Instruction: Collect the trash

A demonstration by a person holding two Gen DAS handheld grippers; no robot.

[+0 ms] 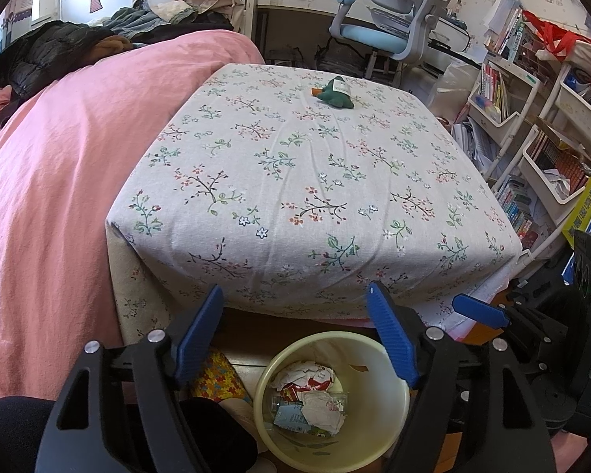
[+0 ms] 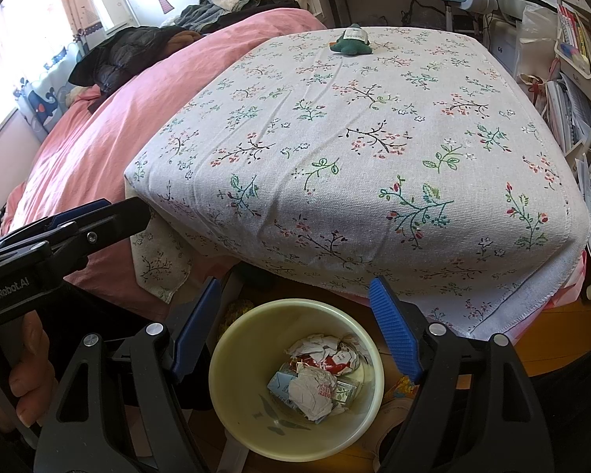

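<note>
Bin (image 1: 394, 425): pale yellow, round, on the floor just in front of the table's near edge, mouth facing up. Seen from above in both wrist views.

Contents: trash (image 1: 311, 398) heaped at the bottom, well below the rim. Crumpled white paper on top; a red-and-white wrapper under it; a light blue carton lying flat, long axis slanting across the bin floor; a clear plastic piece beside it. In the right view the same heap (image 2: 323, 378) sits toward the right wall of the bin (image 2: 232, 374). The rest of the bin floor shows bare, with a faint leaf print.

Table (image 1: 315, 181): covered by a floral cloth, top bare but for a green plush toy (image 1: 335, 94) near the far edge, with a white tag on it.

Left gripper (image 1: 297, 339): blue fingers (image 1: 392, 339) spread wide, nothing between them, touching nothing. They hang above the bin, angled downward, bracketing its rim in the view.

Right gripper (image 2: 295, 331): fingers (image 2: 394, 331) likewise wide apart, empty, above the bin and angled down at it. Its tip also shows at the right edge of the left view, clear of the cloth.

A hand (image 2: 27, 374) grips the left gripper's handle at the left edge of the right view.

Pink bed (image 1: 59, 157) left of the table, dark clothes piled at its far end.
</note>
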